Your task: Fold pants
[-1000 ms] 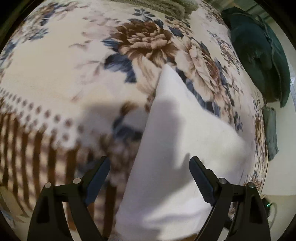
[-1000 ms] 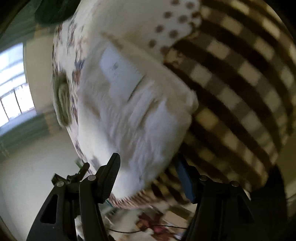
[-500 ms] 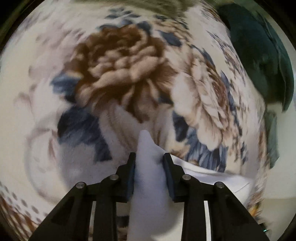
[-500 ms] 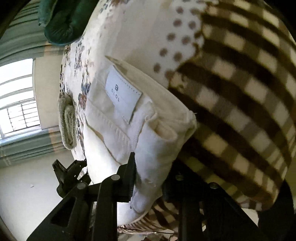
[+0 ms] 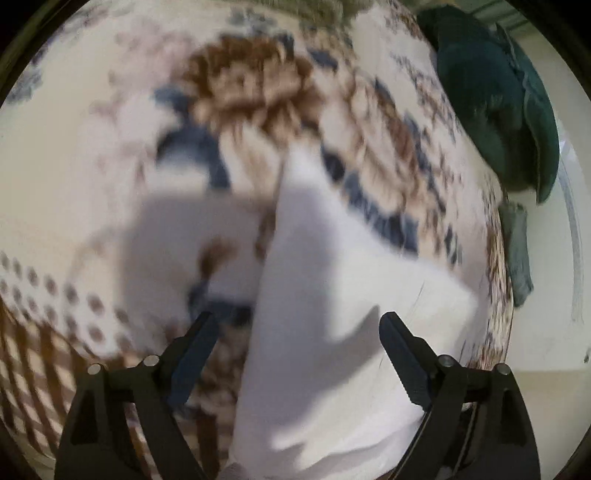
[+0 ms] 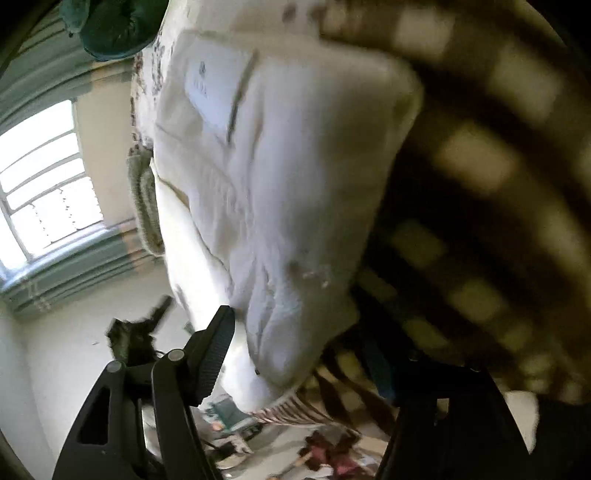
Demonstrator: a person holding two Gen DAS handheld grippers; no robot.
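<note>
The white pants (image 5: 325,295) lie folded on a floral bedspread (image 5: 110,129); in the left wrist view a pointed corner reaches up the middle. My left gripper (image 5: 297,341) is open, jaws spread wide on either side of the white cloth, holding nothing. In the right wrist view the waistband end of the pants (image 6: 280,177), with its sewn label, lies on the checked brown part of the bedspread (image 6: 480,184). My right gripper (image 6: 306,350) is open, its left finger beside the cloth's lower edge; the right finger is dark and hard to make out.
A dark green cushion (image 5: 495,96) sits at the bed's far right and shows in the right wrist view (image 6: 110,26) too. A grey-green folded cloth (image 5: 517,251) hangs at the bed edge. A window (image 6: 40,184) and cluttered floor (image 6: 295,443) lie beyond.
Both grippers were shut on the pants half a second ago and have now opened and let go. The left one has pulled back from the corner. Both views are blurred by motion.
</note>
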